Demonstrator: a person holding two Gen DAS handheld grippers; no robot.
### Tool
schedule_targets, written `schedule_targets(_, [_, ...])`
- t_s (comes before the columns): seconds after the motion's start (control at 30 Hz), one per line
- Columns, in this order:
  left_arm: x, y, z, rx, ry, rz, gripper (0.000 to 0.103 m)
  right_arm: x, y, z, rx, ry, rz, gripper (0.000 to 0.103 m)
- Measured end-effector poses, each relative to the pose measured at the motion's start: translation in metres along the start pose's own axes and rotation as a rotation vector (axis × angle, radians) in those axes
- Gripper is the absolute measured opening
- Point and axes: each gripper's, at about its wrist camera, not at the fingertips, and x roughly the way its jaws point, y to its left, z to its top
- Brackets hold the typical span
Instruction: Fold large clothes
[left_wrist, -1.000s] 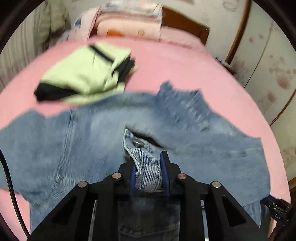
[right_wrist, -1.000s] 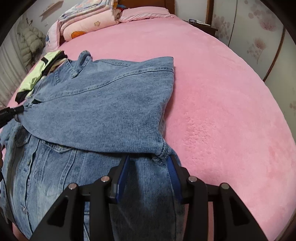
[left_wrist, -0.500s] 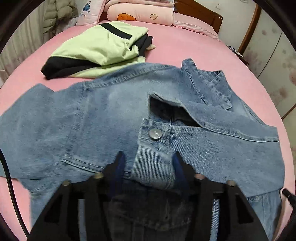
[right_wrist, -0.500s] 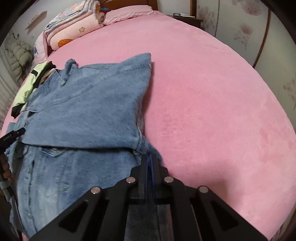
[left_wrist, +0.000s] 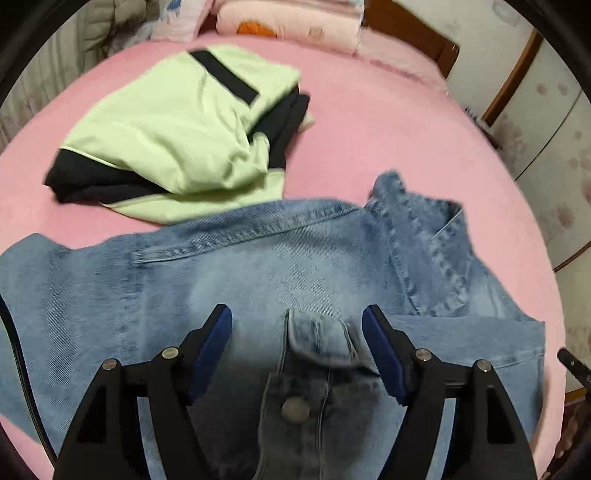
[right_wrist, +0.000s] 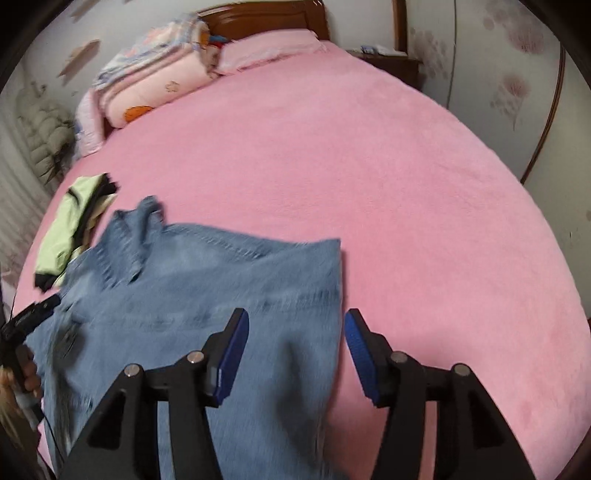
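Faded denim jacket (left_wrist: 295, 266) (coarse twill, metal button (left_wrist: 294, 409)) lies on a plush, matt pink bedspread (right_wrist: 369, 192).

A wide bed (right_wrist: 369, 177) covered in a pink fleece sheet fills most of both views. At its head stands a dark wooden headboard (right_wrist: 266, 18), with a pink pillow (right_wrist: 269, 48) and a stack of folded quilts (right_wrist: 155, 85) against it. A small wooden nightstand (right_wrist: 391, 62) sits beside the bed. The pale wall (right_wrist: 509, 74) carries a faded flower pattern. A grey puffer coat (right_wrist: 44, 133) hangs at the far left.
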Motion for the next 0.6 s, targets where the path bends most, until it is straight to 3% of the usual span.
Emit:
schedule_targets(0.1, [0.023, -0.002, 0.0, 0.006, 0.078, 0.016, 0.072, 0.029, -0.009, 0.016, 0.033, 0.029, -0.024, 0.054])
schedule_targets(0.17, [0.027, -0.006, -0.003, 0.037, 0.072, 0.032, 0.07, 0.049, -0.016, 0.023, 0.065, 0.058, -0.041, 0.054])
schedule_targets(0.2, [0.026, -0.01, -0.005, 0.062, 0.057, 0.032, 0.063, 0.058, -0.019, 0.025, 0.082, 0.076, -0.035, 0.054])
schedule_targets(0.23, [0.026, -0.014, -0.006, 0.081, 0.057, 0.012, 0.042, 0.069, -0.023, 0.026, 0.1, 0.101, -0.017, 0.054])
schedule_targets(0.27, [0.026, -0.02, -0.007, 0.104, 0.066, -0.007, 0.035, 0.073, -0.024, 0.026, 0.108, 0.11, -0.008, 0.054])
schedule_targets(0.3, [0.025, -0.027, -0.008, 0.128, 0.055, 0.025, 0.033, 0.079, -0.025, 0.025, 0.113, 0.114, 0.002, 0.05])
schedule_targets(0.33, [0.022, -0.036, -0.01, 0.169, 0.031, 0.052, 0.028, 0.082, -0.025, 0.023, 0.106, 0.105, 0.005, 0.02])
schedule_targets(0.37, [0.019, -0.048, -0.012, 0.219, 0.001, 0.084, 0.026, 0.083, -0.024, 0.021, 0.092, 0.093, -0.007, 0.011])
schedule_targets(0.43, [0.011, -0.064, -0.014, 0.275, -0.065, 0.124, 0.026, 0.08, -0.02, 0.019, 0.062, 0.065, -0.051, 0.009])
schedule_targets(0.53, [0.004, -0.071, -0.011, 0.265, -0.144, 0.123, 0.025, 0.063, -0.019, 0.018, 0.06, -0.014, -0.099, 0.005])
schedule_targets(0.6, [0.02, -0.067, -0.01, 0.232, -0.101, 0.138, 0.026, 0.062, -0.024, 0.017, 0.087, -0.024, -0.101, 0.005])
